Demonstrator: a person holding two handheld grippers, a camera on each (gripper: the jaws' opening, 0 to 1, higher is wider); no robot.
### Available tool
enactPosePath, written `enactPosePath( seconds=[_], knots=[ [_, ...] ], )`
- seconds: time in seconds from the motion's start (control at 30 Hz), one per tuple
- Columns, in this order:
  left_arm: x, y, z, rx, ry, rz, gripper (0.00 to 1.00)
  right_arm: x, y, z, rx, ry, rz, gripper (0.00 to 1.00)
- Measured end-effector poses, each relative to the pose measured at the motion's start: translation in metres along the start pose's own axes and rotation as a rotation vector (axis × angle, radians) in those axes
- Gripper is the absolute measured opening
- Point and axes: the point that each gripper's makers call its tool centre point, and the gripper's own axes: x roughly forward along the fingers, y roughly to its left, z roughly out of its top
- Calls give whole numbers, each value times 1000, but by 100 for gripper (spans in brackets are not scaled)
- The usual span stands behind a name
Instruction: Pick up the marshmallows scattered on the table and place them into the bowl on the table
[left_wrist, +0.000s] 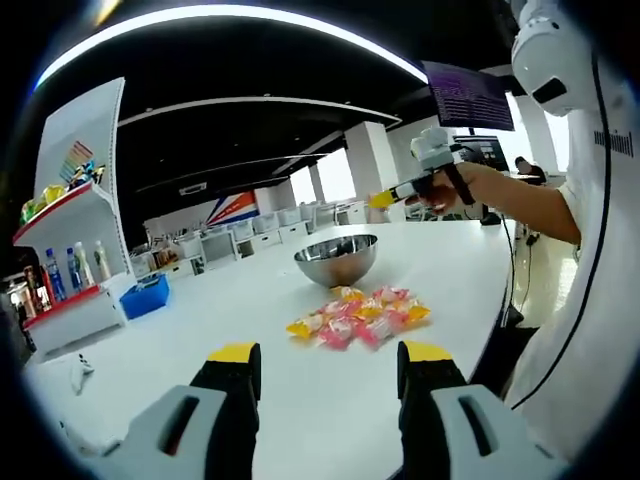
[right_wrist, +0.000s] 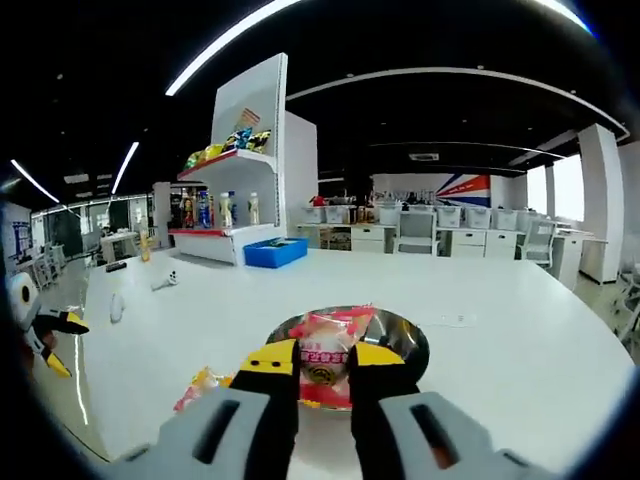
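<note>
Item, far left of the left gripper view: display shelf (left_wrist: 75, 255) with bottles and snack packs, a blue tray (left_wrist: 146, 296) at its foot, both well apart from the work.

Item: my left gripper (left_wrist: 330, 372), jaws parted wide and empty, hovering over bare white worktop (left_wrist: 200, 330). The marshmallow pile (left_wrist: 358, 317) lies straight ahead of these jaws, a little right of centre, its long axis running across my line of reach. Open room on every side of it.

Item: steel bowl (left_wrist: 336, 258), just beyond the pile, upright, near it but not touching.

Item, right: my right gripper (left_wrist: 385, 199) held up above and behind the bowl in this view, the worktop's curved edge close by my body (little margin that way).

Item, right gripper view, left to right: spare marshmallows (right_wrist: 200, 388) low left on the worktop; my right gripper (right_wrist: 322, 362), jaws closed on one pink wrapped marshmallow (right_wrist: 330, 345), which stands up between the yellow tips. The bowl (right_wrist: 412, 338) sits directly ahead and below, its rim showing either side of the packet.

Judgement: the right hand's packet is lined up over the bowl for release; the left is the nearer hand for the pile.
</note>
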Motion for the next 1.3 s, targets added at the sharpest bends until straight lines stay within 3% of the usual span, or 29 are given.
enactPosePath(
  seconds=[0.2,0.57,0.9,1.3],
  knots=[
    [-3,-1,-1,-5,11,11,55,17,1,-10,11,17,21,19],
    [1,-1,-8,-17,39,19,55,39,4,-8,-10,0,19,19],
    [-7,5,-12,-23,54,49,55,74,12,-20,-59,65,42,20],
    [-21,15,-21,-45,58,82,55,84,18,-26,-100,92,32,21]
  ],
)
